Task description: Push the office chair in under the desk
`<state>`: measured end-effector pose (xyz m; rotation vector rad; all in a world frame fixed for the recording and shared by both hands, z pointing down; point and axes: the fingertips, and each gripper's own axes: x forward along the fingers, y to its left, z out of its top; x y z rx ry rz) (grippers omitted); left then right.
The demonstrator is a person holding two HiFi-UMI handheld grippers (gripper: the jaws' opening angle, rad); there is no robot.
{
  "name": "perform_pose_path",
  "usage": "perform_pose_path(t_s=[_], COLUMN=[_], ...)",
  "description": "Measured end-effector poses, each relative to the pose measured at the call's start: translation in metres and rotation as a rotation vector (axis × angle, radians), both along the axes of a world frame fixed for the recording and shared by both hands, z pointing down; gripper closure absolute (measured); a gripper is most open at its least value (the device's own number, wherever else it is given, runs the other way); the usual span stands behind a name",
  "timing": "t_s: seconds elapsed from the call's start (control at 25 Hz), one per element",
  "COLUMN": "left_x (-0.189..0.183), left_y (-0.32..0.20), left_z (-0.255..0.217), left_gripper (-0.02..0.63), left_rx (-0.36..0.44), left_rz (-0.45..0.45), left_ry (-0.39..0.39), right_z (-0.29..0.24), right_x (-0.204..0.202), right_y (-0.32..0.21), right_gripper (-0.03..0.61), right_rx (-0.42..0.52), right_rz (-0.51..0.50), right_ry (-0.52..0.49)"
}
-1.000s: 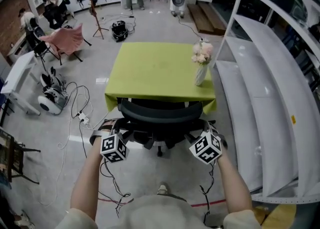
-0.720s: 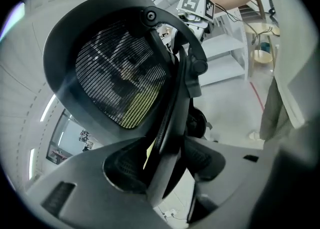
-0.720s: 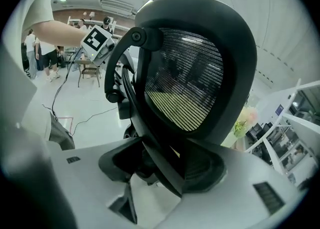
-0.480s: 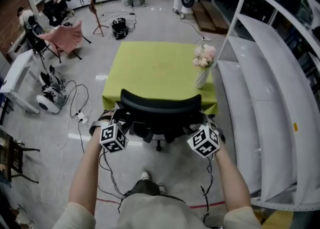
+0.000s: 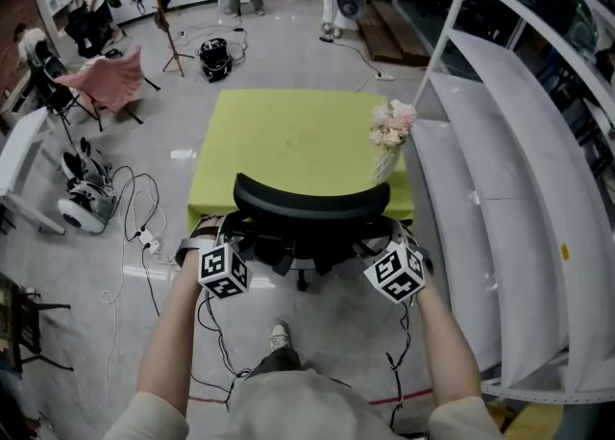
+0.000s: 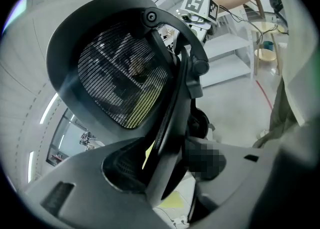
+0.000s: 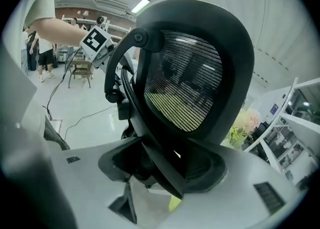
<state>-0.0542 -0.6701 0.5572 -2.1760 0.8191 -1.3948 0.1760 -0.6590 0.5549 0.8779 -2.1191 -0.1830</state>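
- Fingers (image 6: 75, 193) of left gripper (image 6: 165, 170) clamped on chair (image 5: 309, 201) back strut.
- Fingers (image 7: 260, 190) of right gripper (image 7: 167, 173) clamped on it too.
- Chair backrest at near edge of green counter (image 5: 288, 140); flowers (image 5: 390, 128) at right edge.

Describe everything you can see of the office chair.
The office chair is black: a curved backrest of see-through mesh in a hard frame, with struts behind it. It stands upright facing the green-topped desk, backrest at the near edge, part of its base showing below. The left gripper and right gripper each clamp a rear strut.
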Motion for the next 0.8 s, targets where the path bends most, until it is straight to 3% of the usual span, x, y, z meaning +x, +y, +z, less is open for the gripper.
perform_pose_path(t_s=[0.8], left_x=[0.005], left_y=[-0.052], left_z=[-0.002], left_gripper=[0.379], left_rx=[0.007], left_rz=[0.023], left_ry=[0.009], right_z=[-0.001], right_x=[0.004], right_y=[-0.051], right_gripper=[0.318], right_rx=[0.015], right_rz=[0.024], right_ry=[0.002])
